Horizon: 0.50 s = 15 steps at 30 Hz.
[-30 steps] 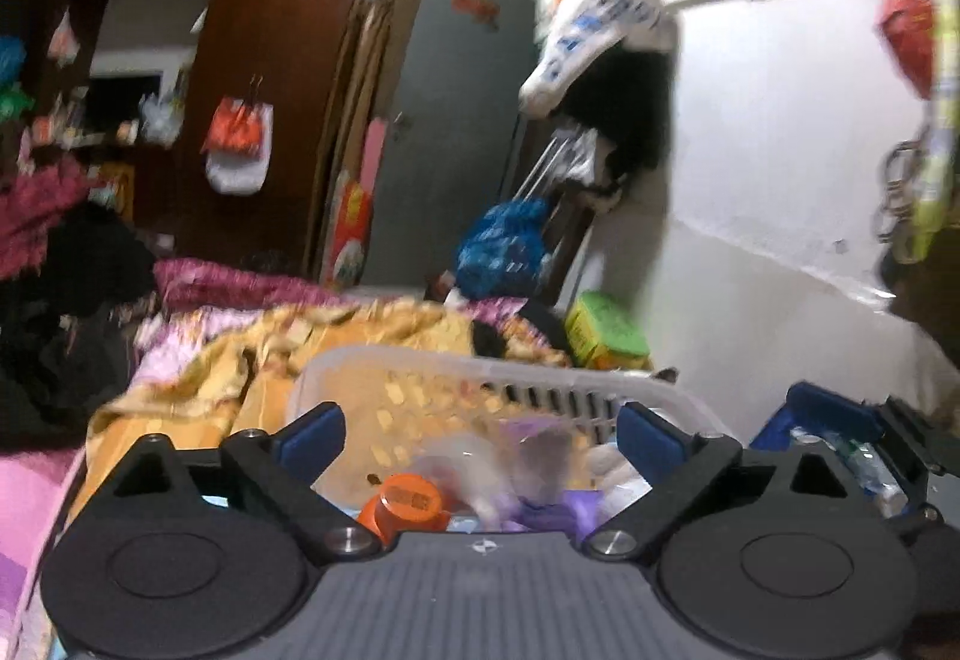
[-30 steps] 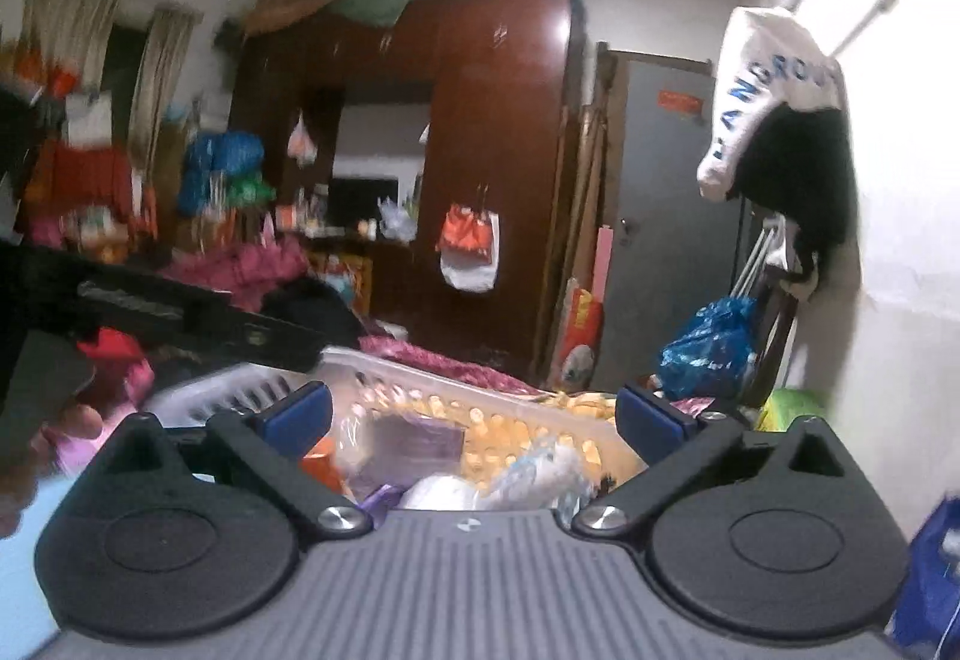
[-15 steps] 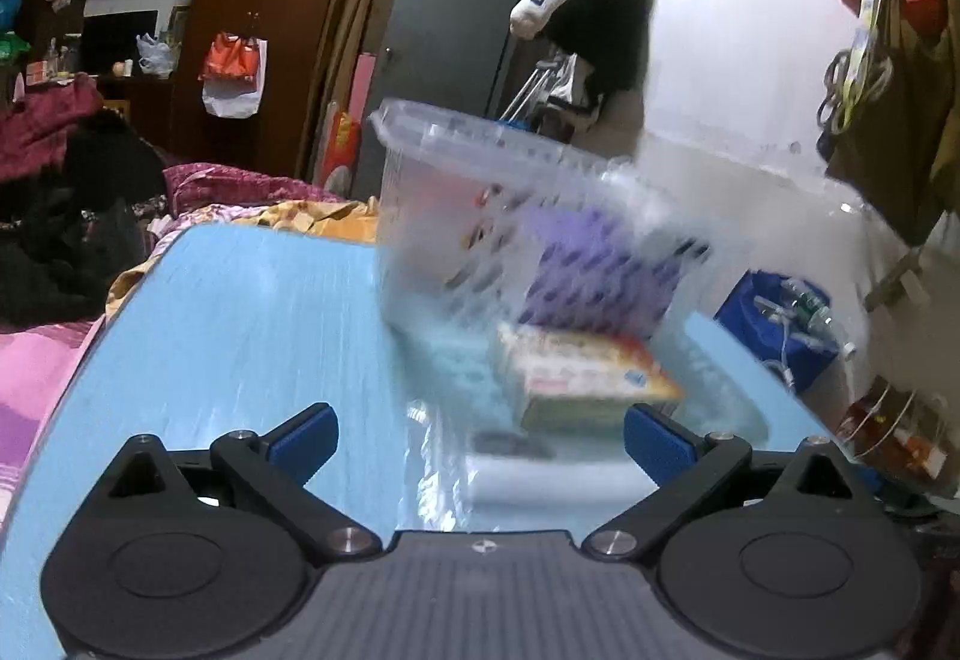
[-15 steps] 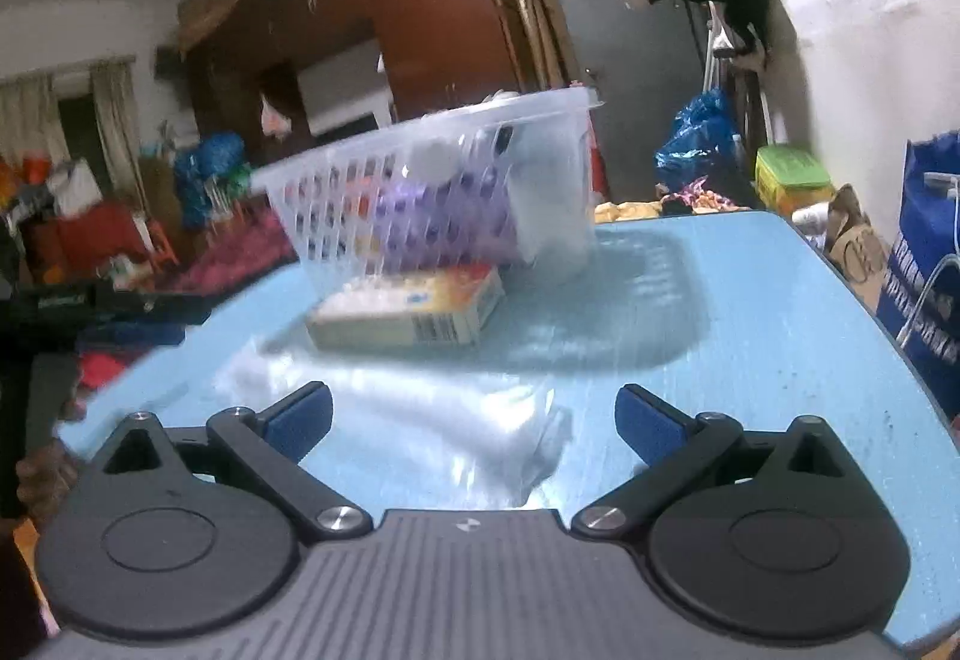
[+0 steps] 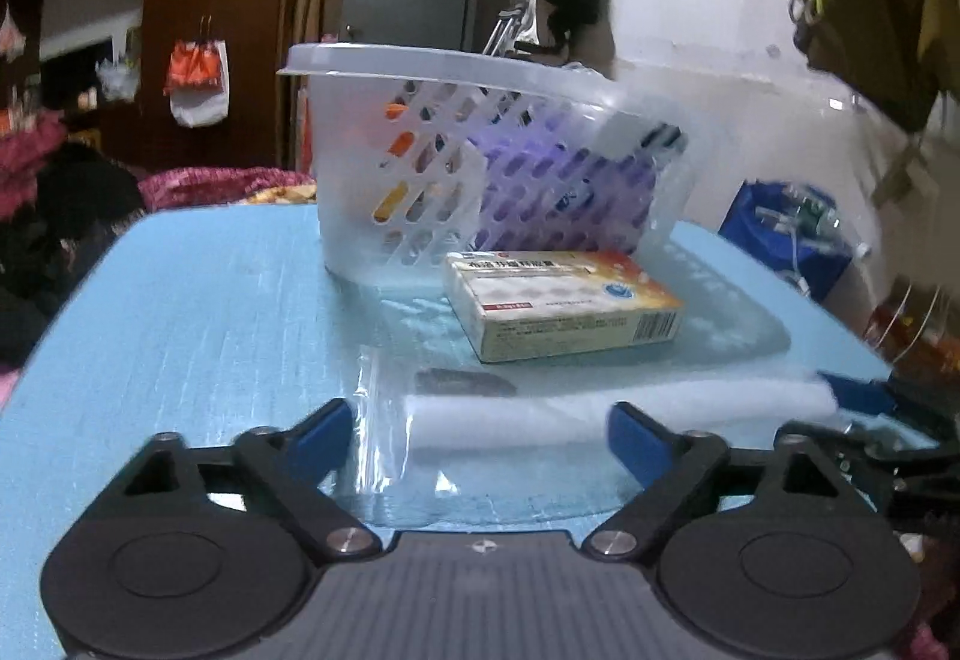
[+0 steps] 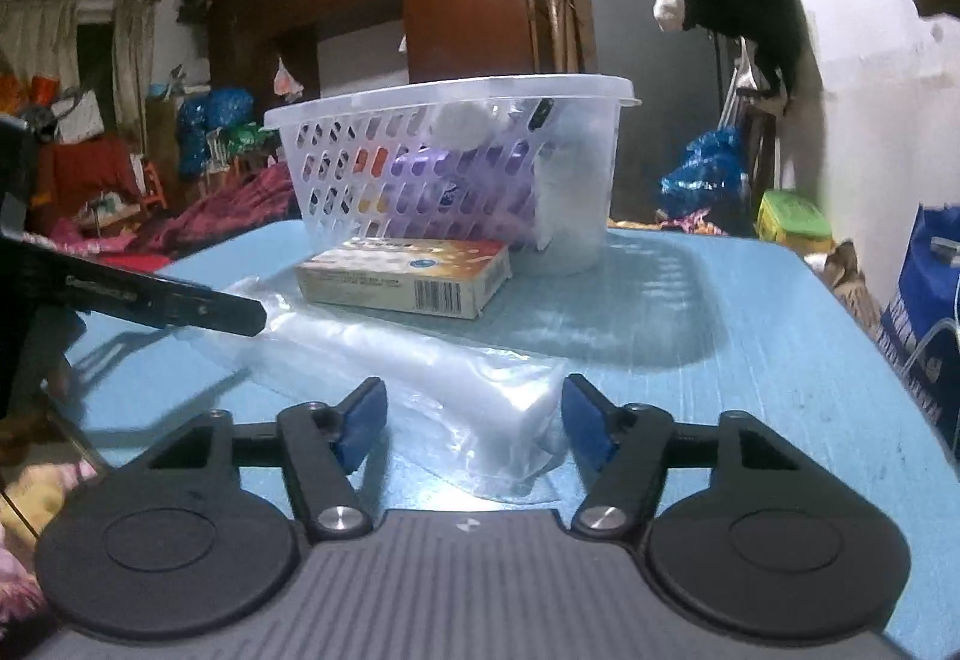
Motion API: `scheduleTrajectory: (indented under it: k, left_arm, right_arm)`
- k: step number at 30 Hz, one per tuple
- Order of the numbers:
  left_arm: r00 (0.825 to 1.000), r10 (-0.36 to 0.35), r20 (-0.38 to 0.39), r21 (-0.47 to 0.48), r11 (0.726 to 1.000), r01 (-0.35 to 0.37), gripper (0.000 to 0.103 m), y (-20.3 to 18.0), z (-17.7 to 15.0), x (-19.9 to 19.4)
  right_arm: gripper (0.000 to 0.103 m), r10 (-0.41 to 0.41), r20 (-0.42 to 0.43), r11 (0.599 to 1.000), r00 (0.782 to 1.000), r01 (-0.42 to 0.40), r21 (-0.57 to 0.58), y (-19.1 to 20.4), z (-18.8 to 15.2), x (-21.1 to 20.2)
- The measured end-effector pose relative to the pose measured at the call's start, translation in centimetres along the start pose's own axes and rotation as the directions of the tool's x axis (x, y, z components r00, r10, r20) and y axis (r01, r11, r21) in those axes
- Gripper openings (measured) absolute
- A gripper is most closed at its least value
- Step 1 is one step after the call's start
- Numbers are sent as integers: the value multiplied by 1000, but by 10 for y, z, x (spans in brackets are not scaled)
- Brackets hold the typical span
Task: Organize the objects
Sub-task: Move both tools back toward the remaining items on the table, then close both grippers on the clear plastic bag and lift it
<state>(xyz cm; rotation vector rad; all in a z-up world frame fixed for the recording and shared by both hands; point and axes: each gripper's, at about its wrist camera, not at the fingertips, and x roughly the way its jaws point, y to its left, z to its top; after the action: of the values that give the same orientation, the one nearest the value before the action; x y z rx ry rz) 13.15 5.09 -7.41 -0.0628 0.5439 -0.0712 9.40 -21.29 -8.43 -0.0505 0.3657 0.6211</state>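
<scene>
- The basket holds purple and orange items seen only through its perforated wall; what they are cannot be told.
- The small dark item under the clear bag is too blurred to identify.
- The box carries print too small to read.
- The bag's white contents are smeared by glare.

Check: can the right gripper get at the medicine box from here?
Probably yes. The right gripper is open, but the clear plastic bag lies between it and the medicine box, so it must pass over that.
</scene>
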Motion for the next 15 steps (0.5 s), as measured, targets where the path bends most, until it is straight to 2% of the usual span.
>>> scheduleTrajectory:
  k: [1,2,3,4,7,10,15]
  left_arm:
    - [1000,15,5,18,1000,-15,74,-3,-1,-1]
    - [1000,21,12,30,999,-21,68,-5,-2,-1]
    - [1000,7,19,31,999,-7,54,-5,-2,-2]
    - [1000,-12,24,19,1000,11,49,-3,-3,-4]
    - [999,-19,34,18,1000,19,39,-3,-4,-5]
    - [998,-29,53,15,1000,28,30,-3,-8,-7]
    - [994,-47,98,30,999,44,23,-4,-17,-14]
  right_arm:
    - [60,0,2,1000,1000,0,-4,0,0,0]
    - [57,-2,3,1000,1000,2,-8,-1,0,0]
    - [52,-5,3,1000,1000,5,-13,-2,0,0]
    - [49,-5,3,1000,1000,5,-16,-3,1,0]
    - [39,7,6,1000,1000,-7,-18,-7,1,-1]
    - [34,22,12,999,1000,-21,-26,-9,0,-2]
    - [26,32,25,998,999,-30,-60,-7,-1,-5]
